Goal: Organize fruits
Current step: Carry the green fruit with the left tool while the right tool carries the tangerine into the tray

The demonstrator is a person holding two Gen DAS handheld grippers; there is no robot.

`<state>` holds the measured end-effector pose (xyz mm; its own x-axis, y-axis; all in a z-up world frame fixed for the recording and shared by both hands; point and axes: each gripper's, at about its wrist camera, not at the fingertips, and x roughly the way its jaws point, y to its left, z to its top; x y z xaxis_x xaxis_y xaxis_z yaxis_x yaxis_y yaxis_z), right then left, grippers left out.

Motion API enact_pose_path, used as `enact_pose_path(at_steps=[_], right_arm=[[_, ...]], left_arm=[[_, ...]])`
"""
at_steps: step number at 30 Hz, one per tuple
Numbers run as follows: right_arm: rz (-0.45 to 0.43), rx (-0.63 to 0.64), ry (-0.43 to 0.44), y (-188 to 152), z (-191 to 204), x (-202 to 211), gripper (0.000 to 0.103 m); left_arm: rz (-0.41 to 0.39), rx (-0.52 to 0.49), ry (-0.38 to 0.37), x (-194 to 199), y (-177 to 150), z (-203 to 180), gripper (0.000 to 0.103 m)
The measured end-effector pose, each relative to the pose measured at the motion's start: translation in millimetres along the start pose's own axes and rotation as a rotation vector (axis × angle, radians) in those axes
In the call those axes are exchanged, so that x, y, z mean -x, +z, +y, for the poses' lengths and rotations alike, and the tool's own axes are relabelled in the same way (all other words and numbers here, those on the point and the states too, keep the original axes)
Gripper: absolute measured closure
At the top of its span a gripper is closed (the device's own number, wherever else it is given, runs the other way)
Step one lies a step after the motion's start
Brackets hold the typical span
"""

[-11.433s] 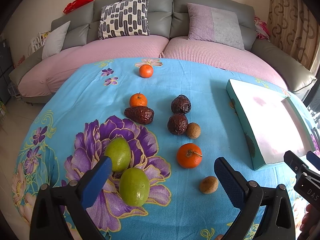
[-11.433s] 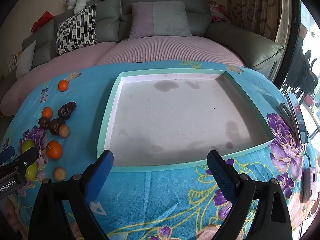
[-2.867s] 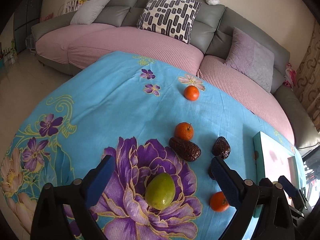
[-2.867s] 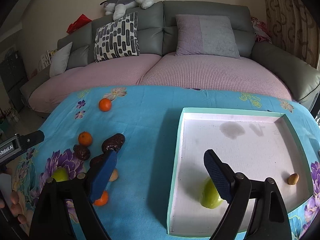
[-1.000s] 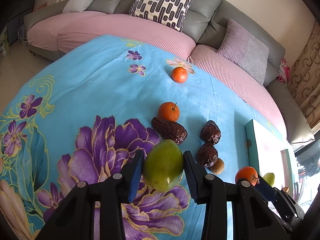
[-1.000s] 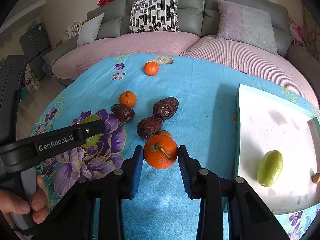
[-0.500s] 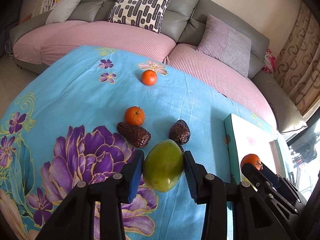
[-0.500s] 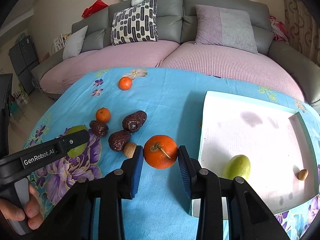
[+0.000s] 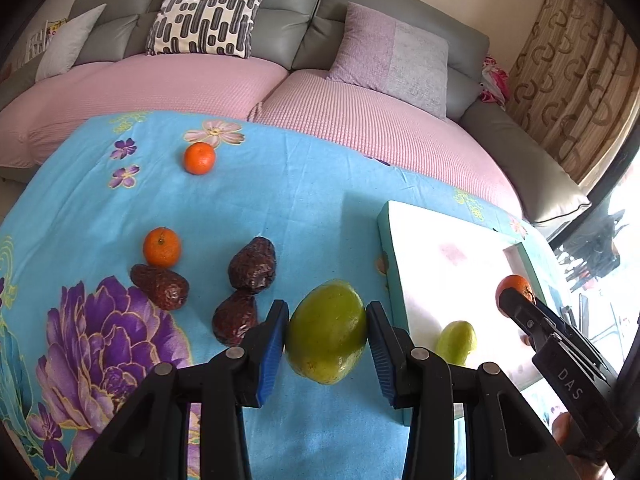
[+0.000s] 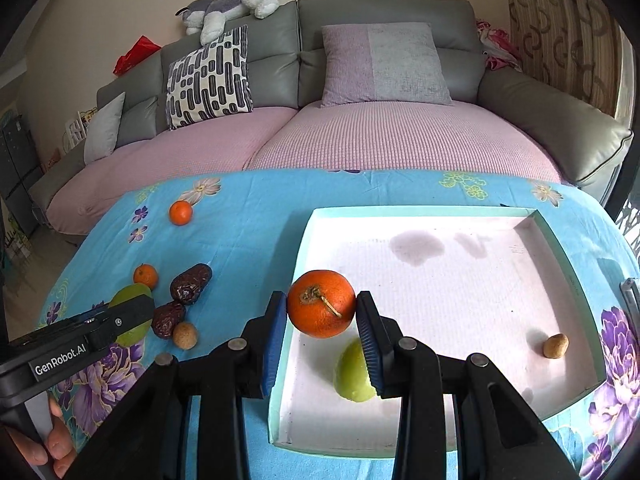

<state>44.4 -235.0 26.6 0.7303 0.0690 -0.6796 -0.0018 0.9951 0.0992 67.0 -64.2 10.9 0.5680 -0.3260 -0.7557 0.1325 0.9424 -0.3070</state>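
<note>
My left gripper is shut on a green mango, held above the blue cloth just left of the teal-rimmed white tray. My right gripper is shut on a large orange, held over the tray's near-left corner. Another green mango and a small brown fruit lie in the tray. On the cloth lie two small oranges, three dark wrinkled fruits and a small brown fruit.
The table has a blue floral cloth. A grey sofa with pink covers and cushions curves behind the table. A dark object lies at the table's right edge.
Both grippers have moved right toward the tray, each still holding its fruit. The orange now hangs over the tray's near-left corner.
</note>
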Motion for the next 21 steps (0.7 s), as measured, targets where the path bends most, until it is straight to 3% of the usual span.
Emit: enact_pose_path(at_steps=[13, 21], right_arm=[[-0.024, -0.177, -0.139, 4.4, -85.9, 12.1, 0.066], [-0.035, -0.261, -0.273, -1.8, -133.9, 19.3, 0.066]], left_arm=[[0.046, -0.151, -0.058, -37.1, 16.8, -77.2, 0.061], [0.091, -0.214, -0.084, -65.4, 24.0, -109.4, 0.061]])
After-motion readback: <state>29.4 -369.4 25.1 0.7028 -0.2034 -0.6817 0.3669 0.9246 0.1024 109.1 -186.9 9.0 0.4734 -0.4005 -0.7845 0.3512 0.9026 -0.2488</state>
